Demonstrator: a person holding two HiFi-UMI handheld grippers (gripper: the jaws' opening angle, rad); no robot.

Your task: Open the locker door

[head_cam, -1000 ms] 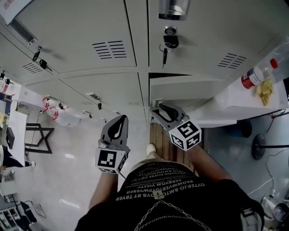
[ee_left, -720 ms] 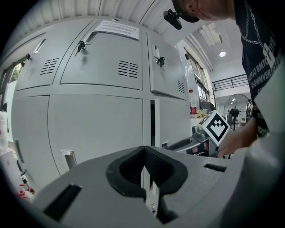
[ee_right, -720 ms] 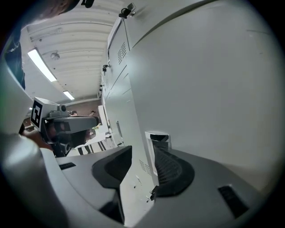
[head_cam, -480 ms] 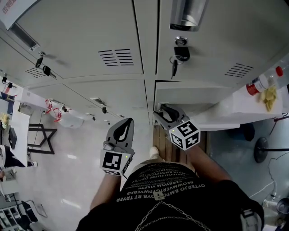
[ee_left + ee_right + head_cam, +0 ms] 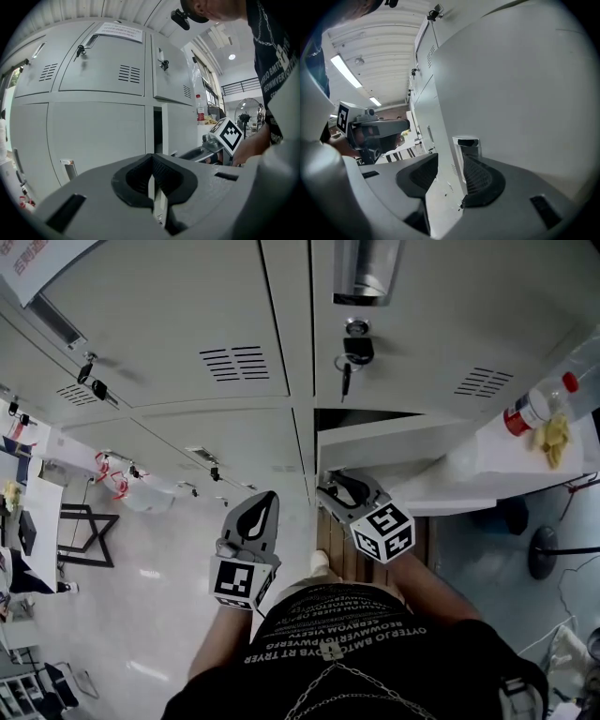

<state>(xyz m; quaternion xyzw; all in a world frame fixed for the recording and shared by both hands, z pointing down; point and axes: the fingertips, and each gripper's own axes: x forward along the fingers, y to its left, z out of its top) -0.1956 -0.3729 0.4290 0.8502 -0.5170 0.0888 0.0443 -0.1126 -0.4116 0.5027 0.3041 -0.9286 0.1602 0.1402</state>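
Note:
The lower grey locker door (image 5: 398, 442) stands ajar, with a dark gap (image 5: 370, 414) above it. My right gripper (image 5: 330, 484) straddles the door's free edge (image 5: 440, 164), one pad beside the small metal handle (image 5: 467, 143). Its jaws have just been opening, and the door edge is between them with the left pad clear of it. My left gripper (image 5: 265, 500) hangs shut and holds nothing, in front of the closed lower locker (image 5: 96, 136) to the left. From the left gripper view the ajar door (image 5: 180, 126) and the right gripper (image 5: 199, 151) appear at the right.
The locker above has a key (image 5: 345, 371) hanging in its lock and a metal handle (image 5: 361, 273). A bottle (image 5: 530, 401) and a yellow object (image 5: 553, 432) lie on a white surface to the right. A fan base (image 5: 539, 545) stands on the floor there. The neighbouring lockers (image 5: 94, 381) carry keys.
The right gripper's jaws stand wider around the door edge than a second ago. Both hands stay about where they were; the head view has shifted slightly.

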